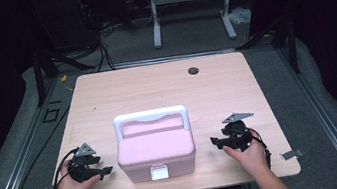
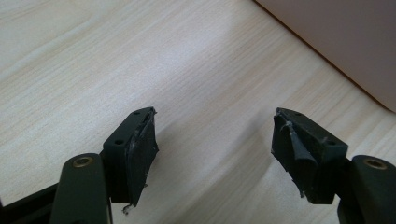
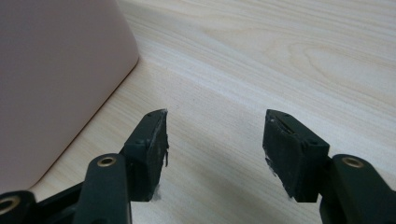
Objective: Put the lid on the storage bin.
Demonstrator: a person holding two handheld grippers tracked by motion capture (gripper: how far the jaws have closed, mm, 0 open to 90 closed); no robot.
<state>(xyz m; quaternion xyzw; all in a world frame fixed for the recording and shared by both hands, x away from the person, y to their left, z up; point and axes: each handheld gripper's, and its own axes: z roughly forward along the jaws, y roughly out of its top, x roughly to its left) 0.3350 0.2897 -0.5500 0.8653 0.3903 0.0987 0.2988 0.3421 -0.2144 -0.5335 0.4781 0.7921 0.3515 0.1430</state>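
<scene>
A pink lidded box [image 1: 155,149] with a white carry handle [image 1: 150,115] and a white front latch [image 1: 159,172] stands near the front edge of the wooden table [image 1: 155,89]. Its lid is down. My left gripper [image 1: 102,166] rests on the table just left of the box, open, with bare wood between its jaws [image 2: 215,140]. The box's side [image 2: 345,42] fills the upper right corner of the left gripper view. My right gripper [image 1: 216,141] sits just right of the box, also open and empty [image 3: 215,140], with the box's wall [image 3: 56,79] at its left.
A dark round grommet hole [image 1: 193,70] lies near the table's far edge. Beyond the table stand a white frame [image 1: 191,7] and cables on the floor. Bare wood stretches behind the box.
</scene>
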